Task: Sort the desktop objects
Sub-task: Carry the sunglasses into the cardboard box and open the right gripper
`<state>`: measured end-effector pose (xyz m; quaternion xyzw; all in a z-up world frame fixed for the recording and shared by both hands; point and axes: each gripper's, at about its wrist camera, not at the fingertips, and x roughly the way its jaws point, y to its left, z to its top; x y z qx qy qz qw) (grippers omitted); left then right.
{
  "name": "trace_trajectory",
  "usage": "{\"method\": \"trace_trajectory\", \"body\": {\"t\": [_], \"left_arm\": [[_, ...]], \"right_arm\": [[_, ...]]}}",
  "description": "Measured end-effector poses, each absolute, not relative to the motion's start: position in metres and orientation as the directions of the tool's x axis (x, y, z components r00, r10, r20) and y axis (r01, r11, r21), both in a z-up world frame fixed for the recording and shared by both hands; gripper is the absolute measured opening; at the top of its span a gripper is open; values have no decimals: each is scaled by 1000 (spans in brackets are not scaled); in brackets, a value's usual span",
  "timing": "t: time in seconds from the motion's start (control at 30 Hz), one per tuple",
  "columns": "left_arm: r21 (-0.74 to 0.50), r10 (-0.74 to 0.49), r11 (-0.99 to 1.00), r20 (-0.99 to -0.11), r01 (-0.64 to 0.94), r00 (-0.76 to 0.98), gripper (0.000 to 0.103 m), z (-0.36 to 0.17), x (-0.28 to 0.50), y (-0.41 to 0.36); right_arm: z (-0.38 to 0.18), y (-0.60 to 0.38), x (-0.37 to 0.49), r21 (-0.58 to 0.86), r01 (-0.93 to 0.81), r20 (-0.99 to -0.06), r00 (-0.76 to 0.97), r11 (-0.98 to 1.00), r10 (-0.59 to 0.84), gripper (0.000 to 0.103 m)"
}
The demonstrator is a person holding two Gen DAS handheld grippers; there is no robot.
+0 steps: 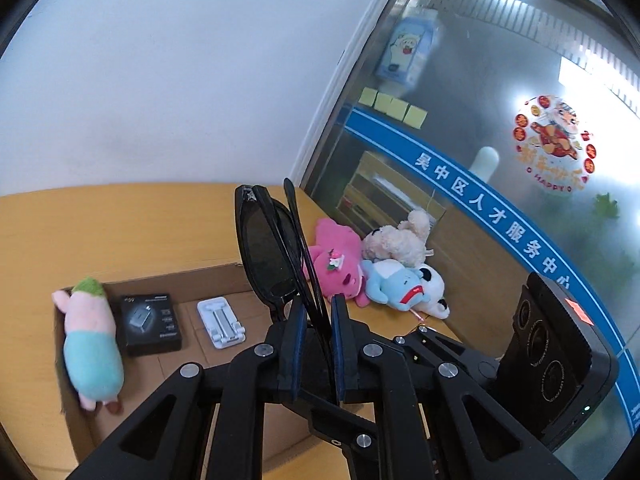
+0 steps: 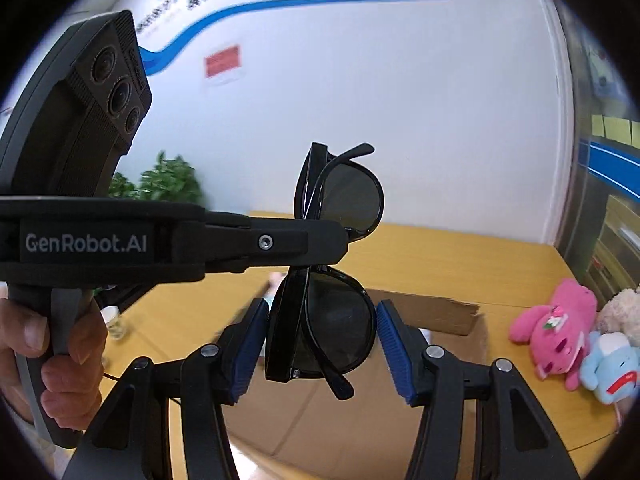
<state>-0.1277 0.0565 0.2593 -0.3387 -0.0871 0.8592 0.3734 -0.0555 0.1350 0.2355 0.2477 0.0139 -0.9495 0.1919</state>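
Note:
My left gripper (image 1: 313, 316) is shut on folded black sunglasses (image 1: 268, 248), held upright above a cardboard box (image 1: 224, 278). In the right wrist view the left gripper (image 2: 336, 242) comes in from the left and clamps the sunglasses (image 2: 340, 312) at their middle. My right gripper (image 2: 320, 344) is open, its blue pads (image 2: 390, 344) on either side of the lower lens, apart from it. The box holds a pink and teal plush (image 1: 90, 344), a black packet (image 1: 150, 324) and a white stand (image 1: 220, 322).
A pink plush (image 1: 338, 262), a cream plush (image 1: 400, 240) and a blue and white plush (image 1: 404, 288) lie on the wooden desk (image 1: 120, 224) by the glass partition. The right gripper's body (image 1: 552, 356) shows at the right. A green plant (image 2: 168, 182) stands by the wall.

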Motion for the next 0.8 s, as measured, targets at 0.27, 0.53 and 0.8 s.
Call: {"method": "trace_trajectory", "body": {"t": [0.27, 0.53, 0.8], "left_arm": [[-550, 743, -651, -604, -523, -290, 9, 171, -224, 93], [-693, 760, -616, -648, -375, -50, 9, 26, -267, 125], [-732, 752, -625, -657, -272, 42, 8, -40, -267, 141]], "right_arm": [[175, 175, -132, 127, 290, -610, -731, -949, -305, 55], [57, 210, -169, 157, 175, -791, -567, -972, -229, 55], [-2, 225, -182, 135, 103, -906, -390, -985, -165, 55]]}}
